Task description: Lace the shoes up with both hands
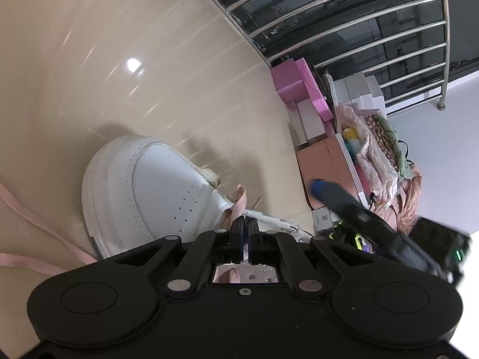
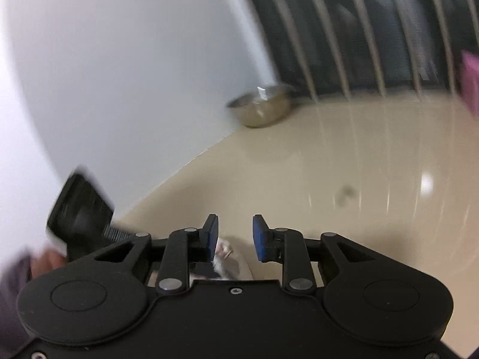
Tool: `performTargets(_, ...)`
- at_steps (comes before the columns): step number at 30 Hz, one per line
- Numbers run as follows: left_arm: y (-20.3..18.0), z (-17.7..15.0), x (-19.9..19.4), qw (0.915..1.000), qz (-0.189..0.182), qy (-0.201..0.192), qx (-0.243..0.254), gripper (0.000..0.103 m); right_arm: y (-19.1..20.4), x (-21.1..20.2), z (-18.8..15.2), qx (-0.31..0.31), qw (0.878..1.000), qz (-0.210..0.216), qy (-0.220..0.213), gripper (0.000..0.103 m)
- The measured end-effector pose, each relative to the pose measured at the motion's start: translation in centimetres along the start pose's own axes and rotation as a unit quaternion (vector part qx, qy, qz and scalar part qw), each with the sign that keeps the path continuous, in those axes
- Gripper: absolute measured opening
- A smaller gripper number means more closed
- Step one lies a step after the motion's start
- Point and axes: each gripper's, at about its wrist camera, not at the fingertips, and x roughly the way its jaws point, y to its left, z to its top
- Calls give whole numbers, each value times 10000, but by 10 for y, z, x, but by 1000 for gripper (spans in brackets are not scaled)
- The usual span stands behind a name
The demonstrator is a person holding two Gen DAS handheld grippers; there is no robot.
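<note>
We keep the left gripper (image 1: 245, 224) clamped on the pink lace (image 1: 238, 206) at the white shoe (image 1: 143, 185)'s eyelets, while the right gripper (image 2: 235, 236), jaws apart and empty, hangs above the floor (image 2: 359, 155), farther off.

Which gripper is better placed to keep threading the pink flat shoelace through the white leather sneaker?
Left. The left gripper is shut on the pink flat shoelace right at the white leather sneaker. The right gripper is open, empty, aimed at bare floor.

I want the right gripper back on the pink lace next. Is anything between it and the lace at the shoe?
Nothing visible blocks it. The right gripper hangs with jaws open and empty beside the white shoe, where the left gripper pinches the pink lace.
</note>
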Motion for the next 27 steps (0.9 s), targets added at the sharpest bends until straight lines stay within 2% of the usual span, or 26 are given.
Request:
performTargets(3, -1, 0, 0, 10000, 11, -1, 23, 4, -21, 32, 1, 823, 9940, 274, 660, 27)
performTargets(6, -1, 1, -1, 10000, -7, 4, 35, 4, -29, 52, -3, 1125, 9873, 598, 951, 27)
performTargets(7, 0, 1, -1, 10000, -11, 4, 34, 4, -31, 58, -3, 1218, 9849, 670, 1037, 22)
performTargets(9, 0, 1, 0, 10000, -3, 9, 13, 4, -32, 62, -2, 1265, 9818, 853, 1134, 16)
performTargets(13, -5, 1, -3, 9998, 195, -3, 22, 4, -19, 64, 1, 856, 9864, 781, 1166, 7)
performTargets(14, -9, 0, -6, 9995, 303, -22, 94, 5, -18, 64, 0, 860, 9874, 734, 1104, 5)
performTargets(15, -15, -1, -11, 9988, 448, -76, 203, 9, -16, 62, -3, 894, 9891, 631, 987, 0)
performTargets(16, -20, -2, -19, 9977, 566, -180, 314, 15, -17, 60, -7, 993, 9895, 584, 878, 0)
performTargets(17, -24, -4, -28, 9970, 579, -301, 405, 30, -18, 58, -12, 1110, 9892, 560, 778, 0)
performTargets(18, -28, -6, -37, 9966, 537, -405, 469, 56, -19, 55, -17, 1281, 9883, 535, 626, 0)
performTargets(19, -33, -9, -47, 9952, 591, -537, 567, 68, -20, 51, -23, 1417, 9874, 499, 487, 0)
performTargets(20, -40, -13, -57, 9913, 811, -709, 756, 74, -17, 48, -31, 1571, 9863, 431, 276, 0)
performTargets(24, -61, -41, -88, 9688, 1565, -1215, 1490, 74, 5, 34, -64, 2180, 9725, 186, -797, 1)
performTargets(27, -65, -63, -85, 9629, 1868, -1051, 1637, 72, 19, 38, -85, 2786, 9523, 206, -1225, 1)
